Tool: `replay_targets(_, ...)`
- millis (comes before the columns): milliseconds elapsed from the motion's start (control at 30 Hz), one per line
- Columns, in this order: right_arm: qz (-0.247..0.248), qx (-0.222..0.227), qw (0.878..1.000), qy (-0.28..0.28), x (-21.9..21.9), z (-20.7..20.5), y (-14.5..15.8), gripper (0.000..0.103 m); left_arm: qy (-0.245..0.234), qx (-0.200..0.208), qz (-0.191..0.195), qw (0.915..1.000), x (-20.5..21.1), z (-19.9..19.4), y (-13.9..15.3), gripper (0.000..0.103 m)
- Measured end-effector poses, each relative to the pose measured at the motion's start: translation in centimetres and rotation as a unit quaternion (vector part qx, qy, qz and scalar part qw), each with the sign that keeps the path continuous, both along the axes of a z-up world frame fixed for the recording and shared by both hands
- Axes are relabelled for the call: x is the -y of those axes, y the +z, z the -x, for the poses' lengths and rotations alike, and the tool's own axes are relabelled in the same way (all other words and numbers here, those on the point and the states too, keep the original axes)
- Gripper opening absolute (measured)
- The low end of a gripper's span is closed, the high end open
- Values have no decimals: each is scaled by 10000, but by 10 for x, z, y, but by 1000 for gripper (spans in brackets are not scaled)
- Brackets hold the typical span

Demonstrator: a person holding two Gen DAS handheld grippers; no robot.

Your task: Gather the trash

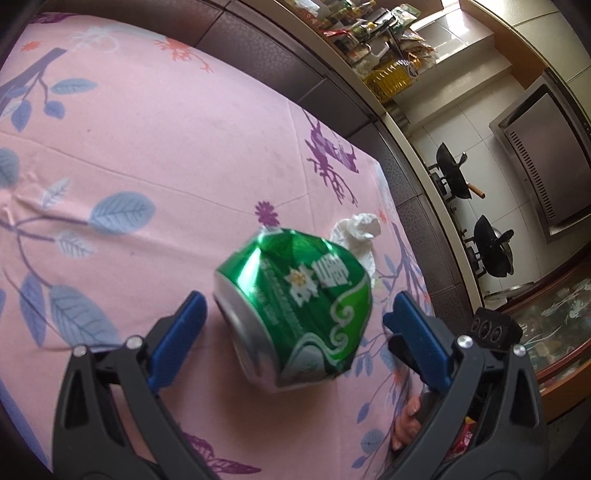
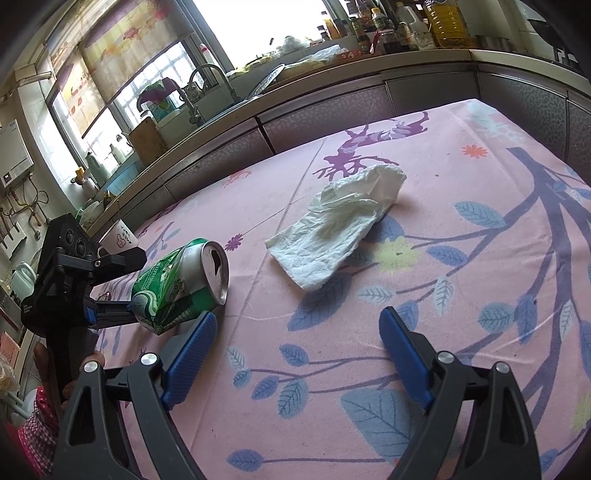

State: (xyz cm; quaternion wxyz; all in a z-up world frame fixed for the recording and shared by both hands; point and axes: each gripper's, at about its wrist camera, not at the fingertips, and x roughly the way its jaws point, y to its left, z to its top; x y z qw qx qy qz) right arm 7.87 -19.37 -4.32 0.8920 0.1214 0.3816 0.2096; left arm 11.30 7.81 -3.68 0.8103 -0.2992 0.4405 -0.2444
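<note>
A crushed green can (image 1: 295,310) lies on its side on the pink floral cloth of the counter (image 1: 147,147), low and centre in the left wrist view, blurred there so its white lettering is hard to read. The left gripper (image 1: 295,325) straddles it with its blue fingers (image 1: 181,339) spread wide, one on each side and neither touching the can. In the right wrist view the same can (image 2: 181,284) sits at centre left with its open silver top toward the camera, and the left gripper (image 2: 110,314) reaches in from the left edge, partly hidden behind the can.

Beyond the can, a crumpled white tissue (image 1: 356,236) lies partly covered by it; the right wrist view shows the tissue (image 2: 340,232) whole, in the middle of the frame, well apart from the can. The right gripper (image 2: 299,328) hangs low over the cloth, its fingers (image 2: 404,350) parted and holding nothing, with the tissue ahead of them.

At the lower right of the left view, a hand (image 1: 406,424) shows only as a few fingertips behind the gripper frame. Two black woks (image 1: 491,251) stand on a stove at the right edge. A sink faucet (image 2: 207,85) and bottles (image 2: 388,26) line the far worktop.
</note>
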Motion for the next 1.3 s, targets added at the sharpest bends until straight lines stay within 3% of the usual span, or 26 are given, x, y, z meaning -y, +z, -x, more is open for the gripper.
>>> replay_targets(167, -129, -40, 9999, -66, 5, -1, 0, 86, -707, 147, -270, 9970, 28, 30, 11, 97)
replay_targets(333, -150, -30, 9999, -7, 5, -1, 0, 86, -373, 769, -977, 9915, 5, 31, 46, 97)
replay_targets(433, -135, -26, 9999, 28, 3, -1, 1, 86, -376, 844, -1015, 9905, -9, 5, 58, 97)
replay_targets(533, -154, -36, 9999, 37, 5, -2, 1, 86, -781, 678, -908, 9905, -6, -27, 49, 97)
replay_targets(633, -170, -46, 9998, 26, 6, -2, 0, 86, -1211, 179, -652, 9903, 5, -54, 23, 97)
replay_targets(733, -182, -32, 9998, -28, 7, 0, 0, 85, -1477, -163, -305, 9884, 10, -60, 4, 84)
replay_targets(867, -171, -52, 9998, -66, 7, -1, 0, 79, -1707, -169, -126, 9851, 16, -38, 1, 68)
replay_targets(1100, -186, -93, 9997, -122, 8, -2, -1, 69, -1836, -212, -103, 9827, 36, 2, -4, 64)
replay_targets(1133, -203, -117, 9996, -134, 9, -3, 0, 68, -1826, -262, -110, 9828, 39, 2, -5, 61)
replay_targets(1200, -296, -169, 9992, -195, 13, -6, 2, 62, -1839, -371, -68, 9822, 44, 1, -8, 43)
replay_targets(1300, -347, -268, 9986, -280, 21, -19, 4, 56, -1674, -366, 67, 9852, 43, 1, -8, 34)
